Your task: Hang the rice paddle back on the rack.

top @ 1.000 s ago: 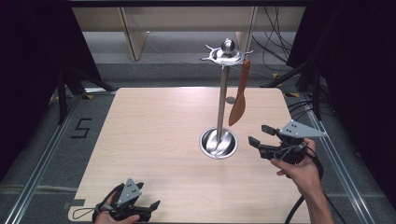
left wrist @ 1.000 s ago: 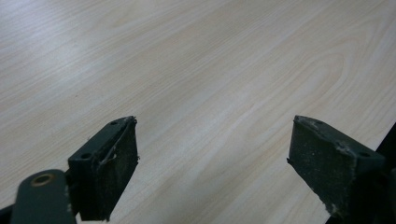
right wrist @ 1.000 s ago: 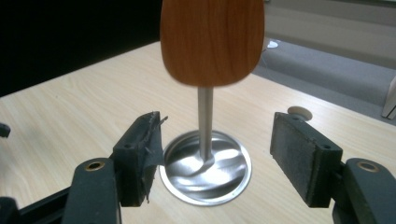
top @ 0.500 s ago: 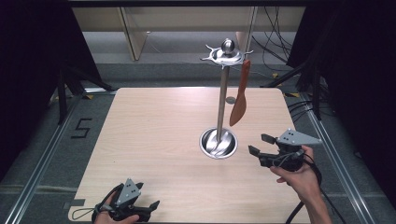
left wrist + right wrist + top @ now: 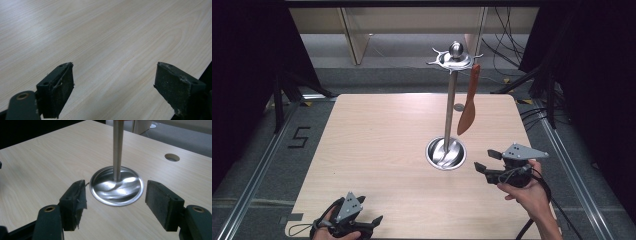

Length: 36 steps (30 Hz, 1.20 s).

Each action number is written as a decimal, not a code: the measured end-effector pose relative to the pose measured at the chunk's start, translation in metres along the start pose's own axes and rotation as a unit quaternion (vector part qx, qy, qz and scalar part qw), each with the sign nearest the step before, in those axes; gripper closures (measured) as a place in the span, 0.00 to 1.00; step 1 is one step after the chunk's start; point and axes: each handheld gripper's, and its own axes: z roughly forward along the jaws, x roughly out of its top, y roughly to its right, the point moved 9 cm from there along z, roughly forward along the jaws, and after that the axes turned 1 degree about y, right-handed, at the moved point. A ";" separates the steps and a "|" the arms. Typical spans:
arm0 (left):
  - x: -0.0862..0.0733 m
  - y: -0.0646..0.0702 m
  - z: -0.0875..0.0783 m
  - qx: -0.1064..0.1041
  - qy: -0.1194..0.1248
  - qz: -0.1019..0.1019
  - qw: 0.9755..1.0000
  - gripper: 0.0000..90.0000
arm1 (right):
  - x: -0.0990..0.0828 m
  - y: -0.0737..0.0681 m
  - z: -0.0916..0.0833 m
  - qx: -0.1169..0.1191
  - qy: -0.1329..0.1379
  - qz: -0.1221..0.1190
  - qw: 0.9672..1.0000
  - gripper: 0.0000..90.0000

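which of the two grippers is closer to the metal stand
The right gripper: it sits just beside the stand's round base, with its open jaws facing it. The left gripper rests at the table's near edge.

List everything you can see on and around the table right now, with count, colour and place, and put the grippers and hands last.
Utensil stand: one, shiny steel, upright right of the table's centre, round dish base, hook ring on top.
Spatula: one, orange-brown, hanging from the stand's top ring on its right side, clear of the table.
Table: one, pale wood.
Cable hole: one, round, in the table behind the stand.
Floor marking 5: one, black, on the grey floor left of the table.
Cables: several, black, on the floor at the far right.
Left gripper: one, black, jaws open, at the near left table edge.
Right gripper: one, black, jaws open, empty, just right of the stand's base.
Hands: two, each holding a gripper.
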 end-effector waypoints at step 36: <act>-0.001 0.000 -0.002 0.000 -0.008 0.016 1.000 0.17 | -0.036 -0.016 0.005 0.023 -0.035 0.009 0.999 0.34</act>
